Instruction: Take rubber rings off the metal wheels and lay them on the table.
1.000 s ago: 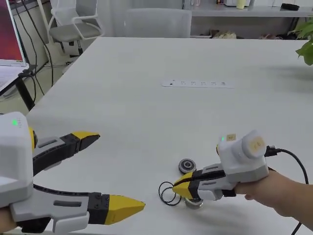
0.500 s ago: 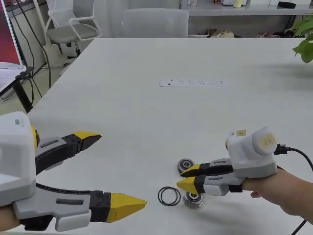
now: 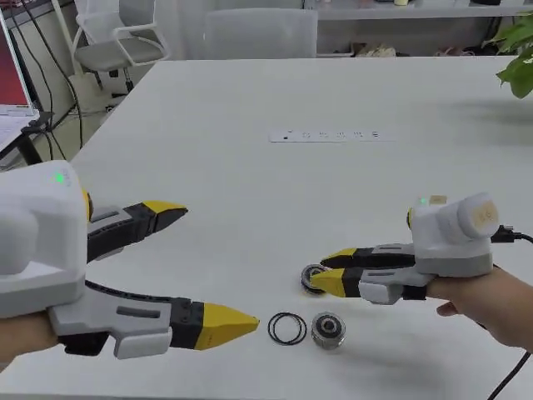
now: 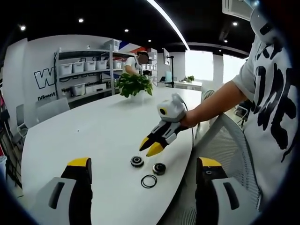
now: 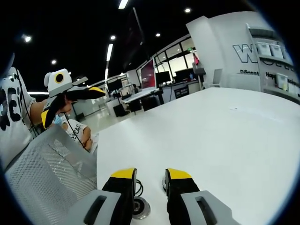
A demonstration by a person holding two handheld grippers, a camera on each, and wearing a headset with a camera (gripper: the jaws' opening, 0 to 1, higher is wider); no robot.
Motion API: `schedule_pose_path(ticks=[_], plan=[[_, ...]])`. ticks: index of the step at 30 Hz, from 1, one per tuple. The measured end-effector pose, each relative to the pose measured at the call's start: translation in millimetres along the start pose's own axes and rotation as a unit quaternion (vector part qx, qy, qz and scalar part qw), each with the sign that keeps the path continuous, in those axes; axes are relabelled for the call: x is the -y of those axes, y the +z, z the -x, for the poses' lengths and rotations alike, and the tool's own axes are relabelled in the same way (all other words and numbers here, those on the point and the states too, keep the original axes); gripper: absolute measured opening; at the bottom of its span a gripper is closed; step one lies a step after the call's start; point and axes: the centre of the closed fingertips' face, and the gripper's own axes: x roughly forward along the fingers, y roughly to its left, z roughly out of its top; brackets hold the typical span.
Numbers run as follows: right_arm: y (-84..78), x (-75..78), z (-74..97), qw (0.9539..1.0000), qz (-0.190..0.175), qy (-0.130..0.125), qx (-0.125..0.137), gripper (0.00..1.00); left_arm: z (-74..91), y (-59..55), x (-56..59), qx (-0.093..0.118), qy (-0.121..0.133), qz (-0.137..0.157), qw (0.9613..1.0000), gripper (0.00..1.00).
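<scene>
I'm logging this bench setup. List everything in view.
table: one, white, under everything
metal wheels: two, silver, near edge of table
rubber rings: two, black, overlapping, beside the nearer wheel
socket strip: one, white, mid-table
chairs: two, grey and white, far end
plant: one, green, right edge
left gripper: yellow-tipped, open, empty
right gripper: yellow-tipped, open, empty, tips by the farther wheel
</scene>
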Motion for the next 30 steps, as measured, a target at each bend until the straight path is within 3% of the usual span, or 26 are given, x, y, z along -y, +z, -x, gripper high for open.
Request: schedule_pose_path(ticks=[5, 9, 23, 30], plan=[[-4.3, 9.0, 6.9, 0.9999, -0.006, -0.015, 0.001, 0.24, -13.7, 1.3, -4.7, -0.003, -0.011, 0.000, 0.9999, 0.88], [-6.8, 11.0, 10.2, 0.9998, -0.009, -0.019, 0.000, 0.24, -23.4, 5.0, -7.5, 0.008, -0.025, 0.021, 0.9994, 0.86], [-15.3, 17.7, 9.0, 0.9995, -0.008, -0.027, -0.015, 0.23, -61.2, -6.3, -17.6, -0.018, -0.053, 0.007, 0.9984, 0.76], [-20.6, 22.8, 6.7, 0.9993, -0.009, -0.028, -0.022, 0.23, -80.8, -20.1, -21.6, -0.039, -0.066, -0.003, 0.9970, 0.70]])
